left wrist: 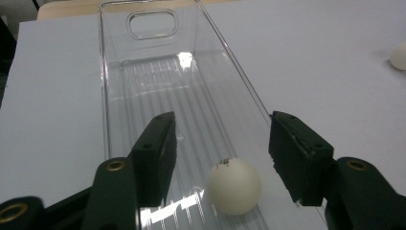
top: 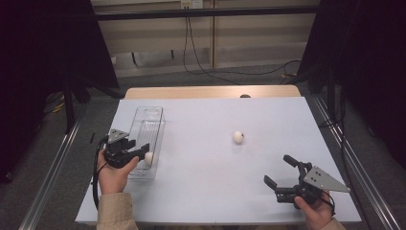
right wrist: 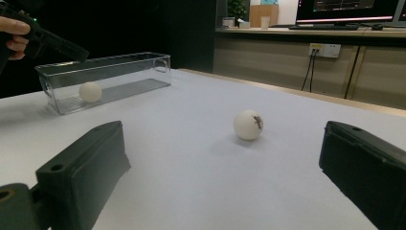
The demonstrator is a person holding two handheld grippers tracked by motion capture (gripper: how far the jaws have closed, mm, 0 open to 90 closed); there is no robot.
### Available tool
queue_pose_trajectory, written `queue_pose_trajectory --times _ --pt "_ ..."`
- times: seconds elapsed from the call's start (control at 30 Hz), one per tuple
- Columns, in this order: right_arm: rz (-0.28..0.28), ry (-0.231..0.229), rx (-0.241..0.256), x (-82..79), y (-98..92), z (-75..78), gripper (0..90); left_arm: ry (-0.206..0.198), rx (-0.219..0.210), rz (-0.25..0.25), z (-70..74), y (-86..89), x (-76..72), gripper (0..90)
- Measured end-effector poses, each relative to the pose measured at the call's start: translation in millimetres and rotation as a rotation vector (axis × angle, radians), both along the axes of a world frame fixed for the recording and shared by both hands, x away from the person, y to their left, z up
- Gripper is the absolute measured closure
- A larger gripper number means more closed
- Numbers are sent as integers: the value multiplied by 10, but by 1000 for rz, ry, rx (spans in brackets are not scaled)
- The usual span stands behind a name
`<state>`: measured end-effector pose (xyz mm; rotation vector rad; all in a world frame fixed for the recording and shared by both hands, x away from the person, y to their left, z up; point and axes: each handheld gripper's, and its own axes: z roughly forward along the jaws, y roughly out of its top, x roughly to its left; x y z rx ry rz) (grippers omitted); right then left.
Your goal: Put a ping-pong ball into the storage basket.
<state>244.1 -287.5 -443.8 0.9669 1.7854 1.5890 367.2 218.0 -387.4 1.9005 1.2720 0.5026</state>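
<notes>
Left tool [left wrist: 220, 143]: jaws apart over the clear bin [left wrist: 119, 96], one white ball [left wrist: 233, 185] lying loose between them. Right tool [right wrist: 220, 167]: jaws apart, facing the second ball [right wrist: 248, 124] on the tabletop [right wrist: 191, 158]; its dark print shows here.

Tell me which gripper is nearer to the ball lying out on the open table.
Right. The right gripper sits open toward the person's side of the loose ball, facing it. The left gripper is farther off, over the clear bin.

One ball [top: 149, 158] sits in the box [top: 154, 115] on the table's [top: 201, 201] left — another ball [top: 238, 137] lies out in the middle.
</notes>
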Motion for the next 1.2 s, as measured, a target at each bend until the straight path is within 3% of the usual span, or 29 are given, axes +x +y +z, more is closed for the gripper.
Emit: queue_pose_trajectory --times 0.27,0.83,1.2 --pt "0 -1 0 3 -3 -1 16 -11 -41 -35 50 -110 -17 375" --pt "-5 9 0 6 -12 9 15 -22 -69 -121 121 -428 -43 264" --pt "-4 15 0 9 -12 15 15 -13 -62 -172 99 -658 -39 186"
